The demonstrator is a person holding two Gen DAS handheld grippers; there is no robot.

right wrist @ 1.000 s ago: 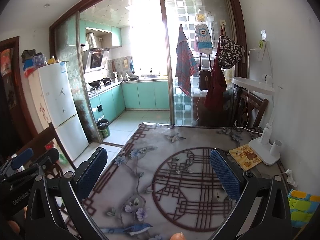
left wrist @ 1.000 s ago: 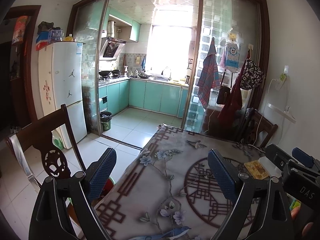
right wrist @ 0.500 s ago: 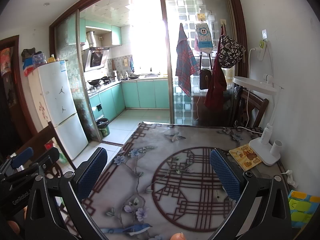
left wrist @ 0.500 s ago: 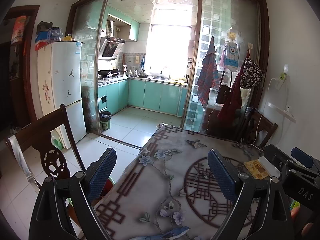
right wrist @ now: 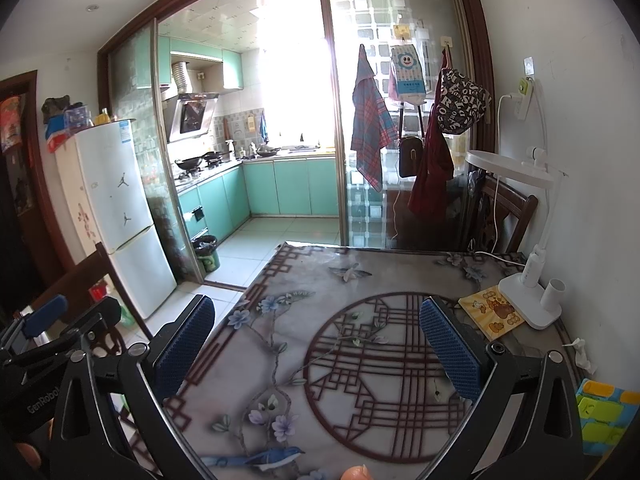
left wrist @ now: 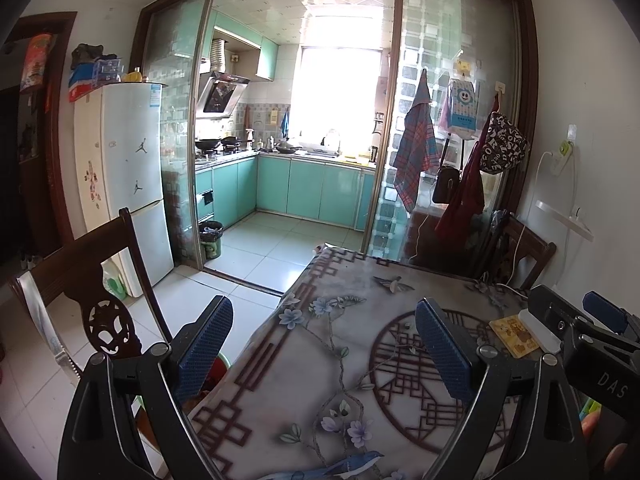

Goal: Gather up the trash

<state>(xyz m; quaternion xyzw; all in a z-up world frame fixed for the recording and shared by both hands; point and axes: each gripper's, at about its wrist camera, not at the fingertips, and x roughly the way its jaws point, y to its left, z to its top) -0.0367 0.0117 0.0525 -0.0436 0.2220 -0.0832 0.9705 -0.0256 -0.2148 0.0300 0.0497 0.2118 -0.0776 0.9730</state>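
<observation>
Hovering above the table (right wrist: pixel 360 272), the left gripper (left wrist: pixel 324 344) and right gripper (right wrist: pixel 316 344) are held wide and empty. A crumpled white scrap (right wrist: pixel 582 354), probably the trash, lies far right near the lamp base (right wrist: pixel 530 304), which could be knocked during a reach.

We see a patterned table (right wrist: pixel 360 280) carrying a white lamp base (right wrist: pixel 532 304), a yellow card (right wrist: pixel 490 312), a crumpled tissue (right wrist: pixel 582 354) and a colourful block (right wrist: pixel 604 412).
</observation>
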